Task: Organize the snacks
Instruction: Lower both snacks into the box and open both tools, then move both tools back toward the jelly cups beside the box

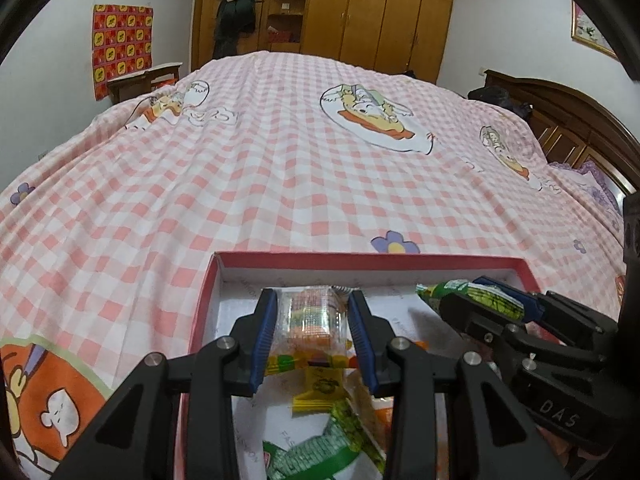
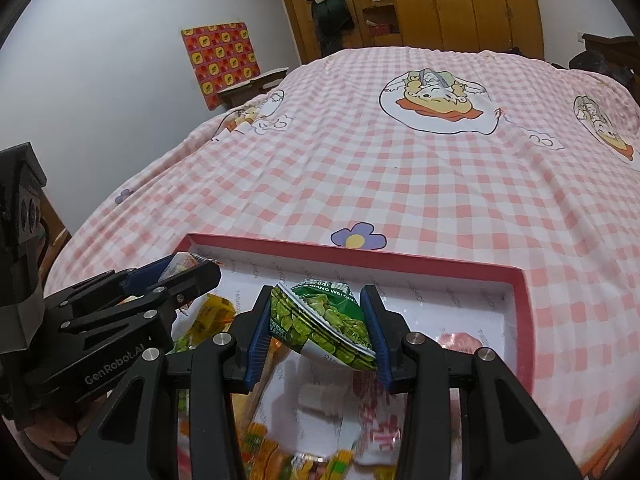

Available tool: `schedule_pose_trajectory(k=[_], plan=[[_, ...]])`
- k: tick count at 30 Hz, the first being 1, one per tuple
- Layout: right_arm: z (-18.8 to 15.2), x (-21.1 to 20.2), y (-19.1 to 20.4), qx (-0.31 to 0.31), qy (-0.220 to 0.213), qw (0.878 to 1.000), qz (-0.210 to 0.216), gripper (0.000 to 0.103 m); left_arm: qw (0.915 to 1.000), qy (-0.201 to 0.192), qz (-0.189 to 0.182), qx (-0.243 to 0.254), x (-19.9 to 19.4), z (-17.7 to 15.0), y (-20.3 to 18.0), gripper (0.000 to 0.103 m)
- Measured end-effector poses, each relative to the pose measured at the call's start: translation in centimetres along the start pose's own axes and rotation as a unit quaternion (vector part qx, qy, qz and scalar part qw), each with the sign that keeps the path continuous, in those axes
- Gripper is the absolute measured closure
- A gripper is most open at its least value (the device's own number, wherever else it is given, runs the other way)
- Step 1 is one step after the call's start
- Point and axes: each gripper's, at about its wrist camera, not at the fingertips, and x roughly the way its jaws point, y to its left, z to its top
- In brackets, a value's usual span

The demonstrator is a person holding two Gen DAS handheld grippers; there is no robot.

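A shallow red box (image 1: 360, 261) with a white inside lies on the bed; it also shows in the right wrist view (image 2: 400, 255). My left gripper (image 1: 312, 320) is shut on a clear packet of orange snack (image 1: 310, 314), held over the box's left part. My right gripper (image 2: 320, 320) is shut on a green pea snack bag (image 2: 324, 322), held over the box's middle. The right gripper with the green bag shows in the left wrist view (image 1: 480, 300). The left gripper shows in the right wrist view (image 2: 176, 272). Several loose snack packets (image 1: 320, 392) lie in the box below the grippers.
The bed carries a pink checked cover (image 1: 280, 168) with cartoon prints. A wooden wardrobe (image 1: 380, 12) stands behind it, a dark headboard (image 1: 560, 108) at the right, and a small wooden table (image 1: 140, 80) by the left wall.
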Motion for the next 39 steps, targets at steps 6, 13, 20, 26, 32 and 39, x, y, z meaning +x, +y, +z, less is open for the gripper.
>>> schedule_pose_trajectory(k=[6,13,20,26,32,39], plan=[[-0.3,1.7,-0.3,-0.002,0.010,1.000,-0.006,0.059,0.9998,0.012,0.001,-0.017,1.3,-0.3,0.8,0.065],[-0.5,2.1,-0.3,-0.006,0.012,1.000,-0.012,0.059,0.9995,0.020,0.005,-0.025,1.8,-0.4,1.2,0.064],[-0.6,2.2,-0.3,-0.004,0.011,1.000,-0.018,0.058,0.9994,0.026,0.017,-0.015,1.9,-0.5,0.8,0.059],[-0.5,1.8,-0.7,0.011,0.006,1.000,-0.011,0.051,0.9994,0.022,0.022,-0.015,1.2,-0.5,0.8,0.044],[-0.5,0.5,-0.8,0.023,-0.006,1.000,-0.003,0.043,0.9996,0.016,0.019,-0.016,-0.4,-0.5,0.7,0.041],[-1.0,-1.7,0.0,0.021,-0.012,1.000,0.009,0.038,0.9997,0.014,0.013,-0.016,-2.9,-1.0,0.1,0.041]])
